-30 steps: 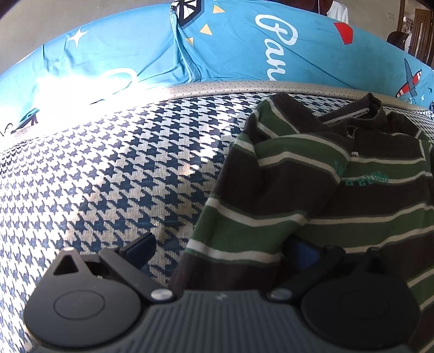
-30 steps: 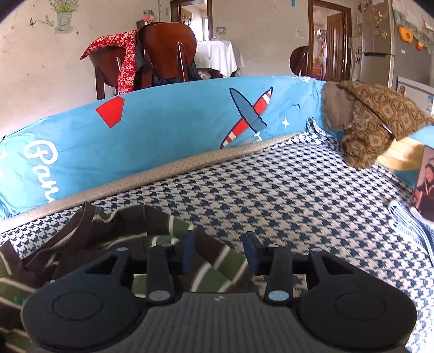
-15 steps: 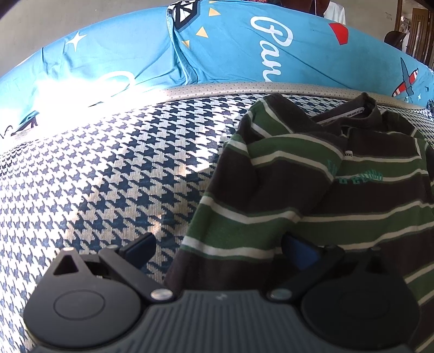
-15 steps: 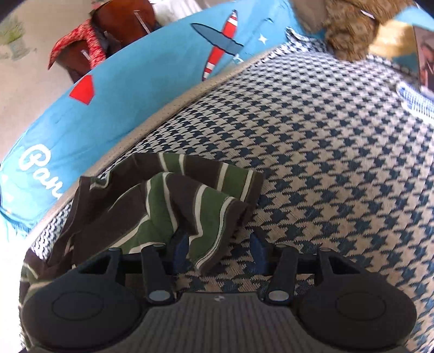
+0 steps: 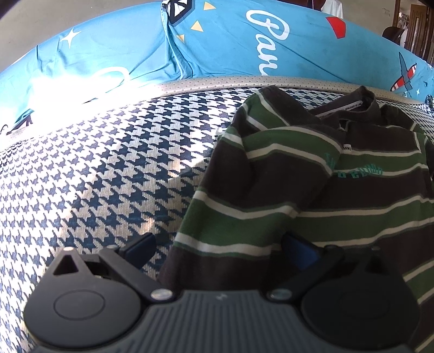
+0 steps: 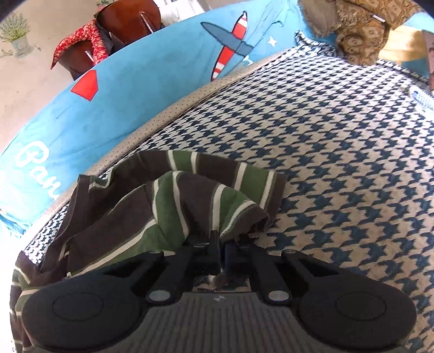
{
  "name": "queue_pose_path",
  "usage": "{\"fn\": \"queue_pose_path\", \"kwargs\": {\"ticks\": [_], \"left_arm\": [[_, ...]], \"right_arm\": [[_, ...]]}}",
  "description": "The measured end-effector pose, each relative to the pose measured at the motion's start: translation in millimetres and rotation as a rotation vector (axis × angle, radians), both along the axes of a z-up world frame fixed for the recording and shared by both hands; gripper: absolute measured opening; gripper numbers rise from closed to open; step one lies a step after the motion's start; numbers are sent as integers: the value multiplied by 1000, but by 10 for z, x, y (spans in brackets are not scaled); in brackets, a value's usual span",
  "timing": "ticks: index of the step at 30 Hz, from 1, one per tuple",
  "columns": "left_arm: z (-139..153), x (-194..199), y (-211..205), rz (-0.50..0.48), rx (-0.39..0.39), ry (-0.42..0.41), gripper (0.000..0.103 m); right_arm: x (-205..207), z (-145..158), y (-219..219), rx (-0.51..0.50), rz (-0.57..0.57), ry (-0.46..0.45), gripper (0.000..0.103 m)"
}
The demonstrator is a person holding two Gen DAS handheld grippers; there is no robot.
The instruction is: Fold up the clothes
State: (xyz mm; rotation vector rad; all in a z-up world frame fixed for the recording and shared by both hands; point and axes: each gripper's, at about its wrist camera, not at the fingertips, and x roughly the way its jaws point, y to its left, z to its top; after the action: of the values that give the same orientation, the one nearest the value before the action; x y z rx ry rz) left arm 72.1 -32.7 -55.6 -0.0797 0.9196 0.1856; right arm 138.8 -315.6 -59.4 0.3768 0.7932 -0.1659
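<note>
With the right gripper (image 6: 221, 248) clenching the striped shirt's (image 5: 312, 190) sleeve (image 6: 217, 206) and the left gripper (image 5: 217, 248) hanging released, carrying it toward nine o'clock, low and taut, seems wisest.

This is a lived-in home. A sofa seat covered in blue-and-cream houndstooth fabric (image 6: 339, 152) has a turquoise children's-print cover (image 6: 152, 76) with aeroplanes along its back. Behind it stand dark wooden dining chairs (image 6: 127, 19), one draped with a red patterned cloth (image 6: 89, 40). A potted-plant decal (image 6: 16, 35) decorates the plaster wall.
</note>
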Motion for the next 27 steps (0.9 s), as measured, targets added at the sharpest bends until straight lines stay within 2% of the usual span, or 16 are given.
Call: {"fn": "queue_pose_path", "kwargs": {"ticks": [3, 6, 10, 12, 14, 17, 20, 27], "left_arm": [[10, -5, -4, -5, -5, -4, 103], [19, -14, -32, -17, -8, -6, 103], [19, -25, -77, -35, -9, -6, 103], [18, -31, -91, -39, -9, -6, 103], [31, -45, -93, -33, -7, -14, 103], [84, -63, -86, -23, -13, -44, 103], [141, -61, -75, -22, -23, -68, 103], [237, -87, 24, 15, -26, -106, 103]], "right_arm": [[-77, 162, -44, -78, -63, -27, 5], [-162, 295, -153, -109, -121, -49, 5], [-151, 270, -214, -198, -134, 28, 5], [-154, 240, -266, -200, -157, 62, 6], [-207, 282, -296, -202, -172, 40, 9], [-258, 381, -214, -269, -173, -17, 15], [-262, 449, -78, -272, -121, -76, 19], [-209, 397, 447, -131, 177, -127, 20]]}}
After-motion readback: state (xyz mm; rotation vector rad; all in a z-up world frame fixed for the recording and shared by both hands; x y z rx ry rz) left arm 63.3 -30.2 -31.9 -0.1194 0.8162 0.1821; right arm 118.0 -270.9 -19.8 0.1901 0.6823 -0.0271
